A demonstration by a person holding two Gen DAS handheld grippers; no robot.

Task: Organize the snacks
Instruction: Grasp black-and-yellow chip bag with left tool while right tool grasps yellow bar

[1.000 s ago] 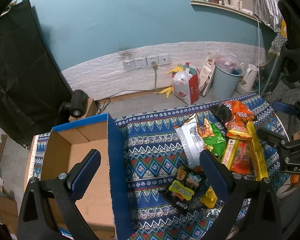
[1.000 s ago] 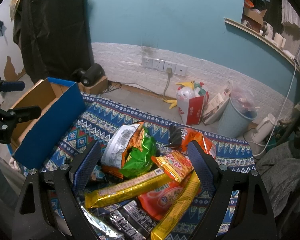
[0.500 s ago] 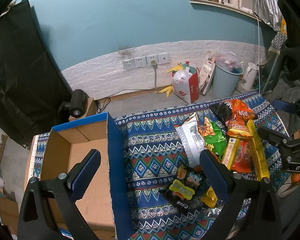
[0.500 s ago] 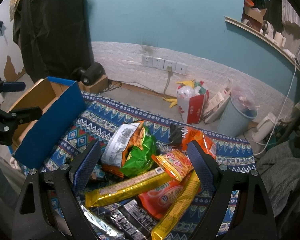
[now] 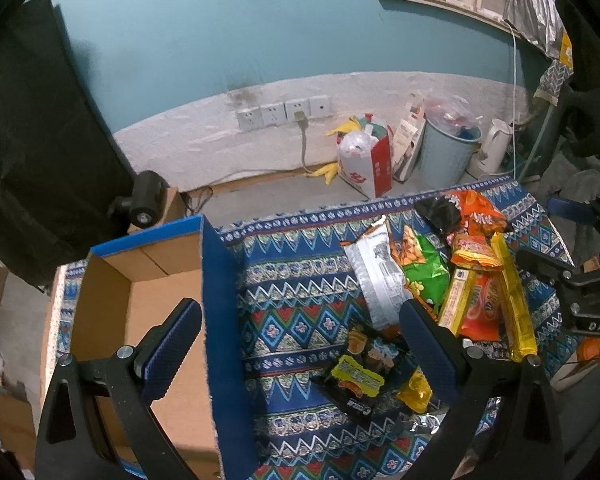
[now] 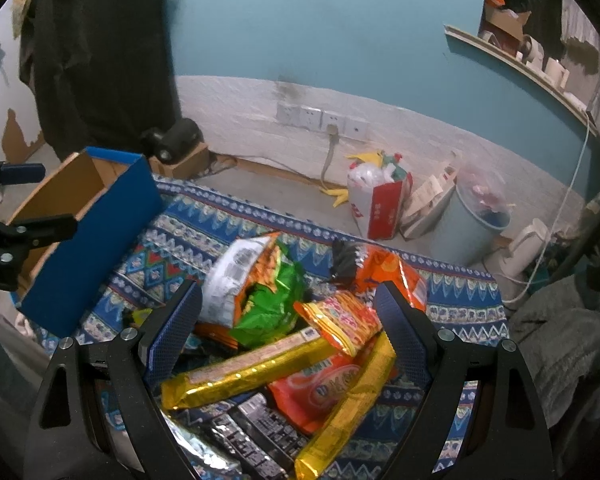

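left gripper (image 5: 300, 344) agape, empty | right gripper (image 6: 288, 328) agape over gold wafer pack (image 6: 244, 368) — light, crinkly, slippery (pinch mid-length) | box (image 5: 140, 304) left

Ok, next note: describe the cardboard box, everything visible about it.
The box is open-topped cardboard, brown inside with blue outer faces and a blue top edge. It stands upright on the patterned cloth at the table's left end, apart from the snack pile. What shows of its inside holds no snacks. The left gripper hangs open above its near right wall, one finger over the inside, not touching it.
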